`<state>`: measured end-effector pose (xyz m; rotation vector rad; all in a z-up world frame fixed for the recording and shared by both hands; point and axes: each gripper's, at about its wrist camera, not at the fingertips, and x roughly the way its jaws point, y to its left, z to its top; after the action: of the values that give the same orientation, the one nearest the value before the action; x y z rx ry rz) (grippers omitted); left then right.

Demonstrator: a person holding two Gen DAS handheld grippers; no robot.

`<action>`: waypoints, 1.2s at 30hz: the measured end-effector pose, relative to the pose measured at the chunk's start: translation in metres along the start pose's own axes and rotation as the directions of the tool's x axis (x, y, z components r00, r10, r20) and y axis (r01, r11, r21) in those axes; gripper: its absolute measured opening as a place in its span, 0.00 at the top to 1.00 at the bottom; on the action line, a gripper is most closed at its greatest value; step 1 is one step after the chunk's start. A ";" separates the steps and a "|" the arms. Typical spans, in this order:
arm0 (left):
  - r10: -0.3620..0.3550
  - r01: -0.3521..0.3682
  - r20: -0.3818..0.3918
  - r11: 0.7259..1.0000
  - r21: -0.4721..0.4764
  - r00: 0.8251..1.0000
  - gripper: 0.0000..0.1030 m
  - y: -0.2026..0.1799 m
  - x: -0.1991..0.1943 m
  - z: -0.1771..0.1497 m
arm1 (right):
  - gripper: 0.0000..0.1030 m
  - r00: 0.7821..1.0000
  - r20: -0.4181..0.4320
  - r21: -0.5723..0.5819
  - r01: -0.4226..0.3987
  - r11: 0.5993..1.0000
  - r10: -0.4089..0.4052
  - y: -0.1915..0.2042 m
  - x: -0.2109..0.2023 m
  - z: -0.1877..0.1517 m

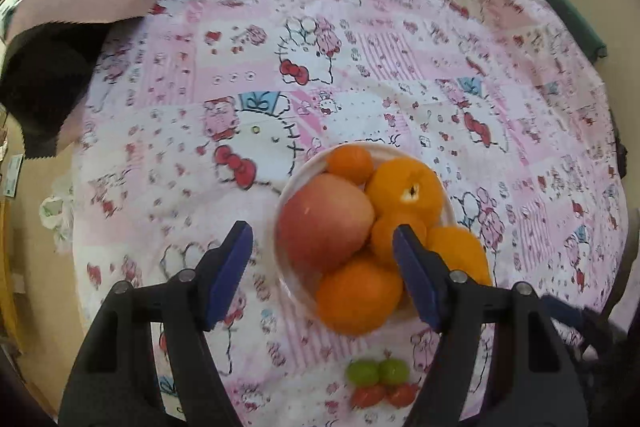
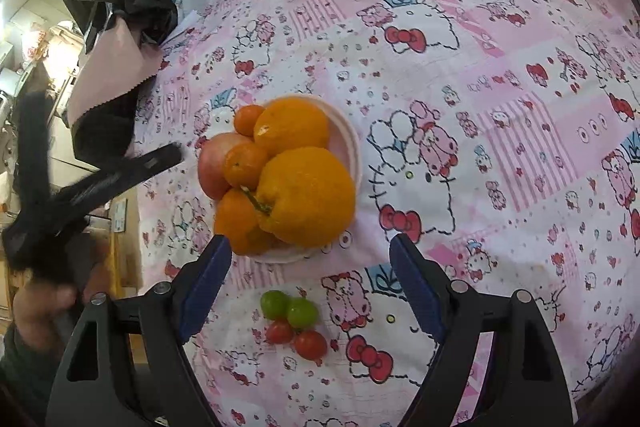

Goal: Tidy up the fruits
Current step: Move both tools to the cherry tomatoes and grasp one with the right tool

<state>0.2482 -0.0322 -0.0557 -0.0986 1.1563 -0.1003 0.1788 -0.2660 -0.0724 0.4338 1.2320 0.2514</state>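
Observation:
A white plate [image 1: 289, 279] [image 2: 349, 143] on the pink cartoon tablecloth holds a red apple [image 1: 324, 217] [image 2: 210, 167] and several oranges and tangerines [image 1: 406, 187] [image 2: 306, 195]. Two green grapes [image 1: 377, 371] [image 2: 289, 307] and two cherry tomatoes [image 1: 384, 395] [image 2: 298, 339] lie on the cloth in front of the plate. My left gripper [image 1: 322, 239] is open and empty, hovering over the plate. My right gripper [image 2: 310, 247] is open and empty, above the plate's near edge. The left gripper also shows at the left edge of the right wrist view [image 2: 100, 183].
The round table's cloth [image 1: 360, 67] [image 2: 500, 87] drops off at the edges. Dark bags and pink fabric [image 1: 60, 39] [image 2: 104, 27] sit at the far left corner. A green item [image 1: 568, 15] lies at the right rim.

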 end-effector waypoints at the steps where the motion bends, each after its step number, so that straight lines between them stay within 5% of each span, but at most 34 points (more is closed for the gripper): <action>1: -0.012 0.013 0.023 1.000 -0.004 1.000 0.33 0.004 -0.006 -0.009 | 0.19 1.000 -0.005 -0.005 0.013 1.000 -0.013 0.000 0.002 -0.002; 10: 0.076 -0.076 0.057 0.997 0.008 0.995 0.33 0.022 -0.026 -0.086 | 0.19 0.996 -0.039 -0.055 0.081 0.995 -0.083 0.010 0.019 -0.026; 16: 0.070 -0.073 0.105 0.997 0.025 0.992 0.33 0.021 -0.036 -0.119 | 0.19 0.994 -0.047 -0.070 0.092 0.993 -0.095 0.008 0.016 -0.045; 19: 0.107 -0.114 0.136 0.992 0.046 0.985 0.31 0.016 -0.037 -0.128 | 0.19 0.995 -0.067 -0.035 0.072 0.997 -0.075 -0.002 0.016 -0.058; 21: 0.079 -0.085 0.118 0.995 0.047 0.990 0.13 0.013 -0.034 -0.131 | 0.19 0.995 -0.073 -0.010 0.070 0.998 -0.070 -0.009 0.015 -0.067; 23: 0.057 -0.061 0.098 0.997 0.039 0.994 0.07 0.010 -0.032 -0.133 | 0.19 0.995 -0.071 0.008 0.067 0.998 -0.066 -0.015 0.014 -0.075; 27: 0.010 -0.010 0.032 1.000 -0.008 0.999 0.07 0.009 -0.021 -0.133 | 0.19 0.993 -0.087 0.024 0.077 0.997 -0.075 -0.020 0.019 -0.080; 36: 0.055 -0.056 -0.011 0.996 -0.074 0.998 0.07 0.026 -0.009 -0.132 | 0.20 0.985 -0.168 0.029 0.046 0.999 -0.041 -0.020 0.050 -0.074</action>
<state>0.1245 -0.0082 -0.1034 -0.1319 1.1708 -0.0086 0.1238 -0.2498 -0.1440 0.4200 1.4101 0.2340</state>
